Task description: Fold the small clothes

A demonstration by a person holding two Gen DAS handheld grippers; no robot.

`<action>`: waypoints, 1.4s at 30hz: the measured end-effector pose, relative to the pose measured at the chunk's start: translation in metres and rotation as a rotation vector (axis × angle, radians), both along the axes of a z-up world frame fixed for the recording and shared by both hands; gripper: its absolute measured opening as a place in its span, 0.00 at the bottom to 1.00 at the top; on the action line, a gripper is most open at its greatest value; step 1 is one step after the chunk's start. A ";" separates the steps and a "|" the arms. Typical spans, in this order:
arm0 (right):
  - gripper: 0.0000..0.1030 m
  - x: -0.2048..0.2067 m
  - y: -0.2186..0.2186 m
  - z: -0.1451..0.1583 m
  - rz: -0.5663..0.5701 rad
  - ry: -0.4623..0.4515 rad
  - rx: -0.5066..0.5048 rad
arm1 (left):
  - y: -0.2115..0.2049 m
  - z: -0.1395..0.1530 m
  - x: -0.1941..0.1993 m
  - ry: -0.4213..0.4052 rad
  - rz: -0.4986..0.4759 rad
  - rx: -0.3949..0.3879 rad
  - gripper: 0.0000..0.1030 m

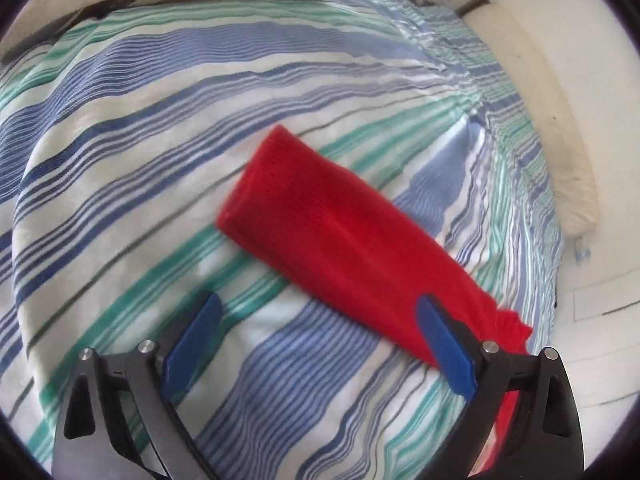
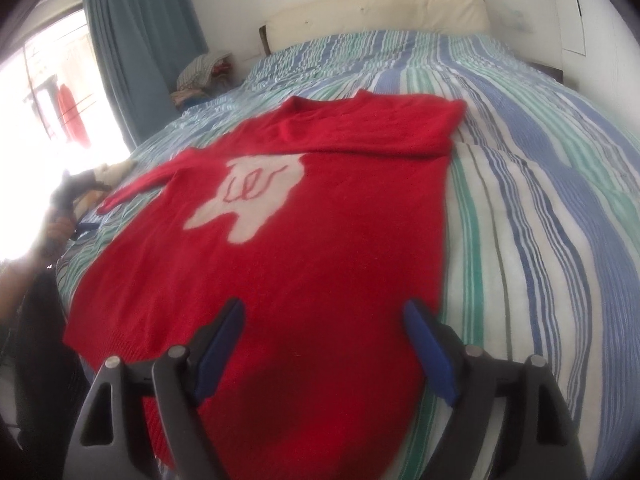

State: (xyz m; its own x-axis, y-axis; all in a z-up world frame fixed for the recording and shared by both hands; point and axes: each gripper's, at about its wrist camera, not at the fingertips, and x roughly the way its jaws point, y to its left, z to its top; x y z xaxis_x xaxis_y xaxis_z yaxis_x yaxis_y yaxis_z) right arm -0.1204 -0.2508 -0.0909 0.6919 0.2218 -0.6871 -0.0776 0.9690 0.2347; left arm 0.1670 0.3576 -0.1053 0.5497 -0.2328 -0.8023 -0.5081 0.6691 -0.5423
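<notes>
Red sweater [image 2: 280, 248] flat on bed [image 2: 540, 200]; one sleeve [image 2: 380, 136] folded across chest, other sleeve [image 1: 344, 240] still out. Left claw [image 1: 320, 316], right claw [image 2: 324, 320] both agape, empty.

Bright daylight throughout, pouring in from the window [image 2: 48, 92] at the left edge of the right wrist view and blown out to pure white there. Soft, faint shadows only, darkest under the gripper fingers [image 2: 218, 344]. Strong fisheye bending, with bedspread [image 1: 160, 128] stripes curving toward the black rounded corners. Slight motion blur on the red sleeve [image 1: 340, 236] edge. Soft focus and haze over the red sweater [image 2: 280, 248].
</notes>
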 end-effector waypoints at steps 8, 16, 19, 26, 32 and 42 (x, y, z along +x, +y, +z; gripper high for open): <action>0.79 -0.003 0.000 0.000 -0.007 0.001 0.016 | 0.015 -0.007 0.023 -0.025 0.051 0.099 0.56; 0.79 -0.005 -0.002 0.004 -0.011 -0.003 0.043 | -0.027 0.057 0.028 -0.086 -0.087 0.324 0.05; 0.79 -0.007 -0.003 0.008 -0.009 -0.013 0.064 | -0.087 0.118 0.035 -0.195 -0.234 0.398 0.05; 0.79 -0.006 0.000 0.010 0.009 -0.020 0.078 | -0.265 0.213 0.066 -0.410 -0.569 0.406 0.05; 0.79 -0.011 -0.001 0.013 0.009 -0.032 0.069 | -0.403 0.205 0.059 -0.467 -0.817 0.404 0.05; 0.79 -0.012 -0.013 0.014 -0.027 -0.036 0.108 | -0.466 0.121 0.047 -0.312 -0.942 0.329 0.74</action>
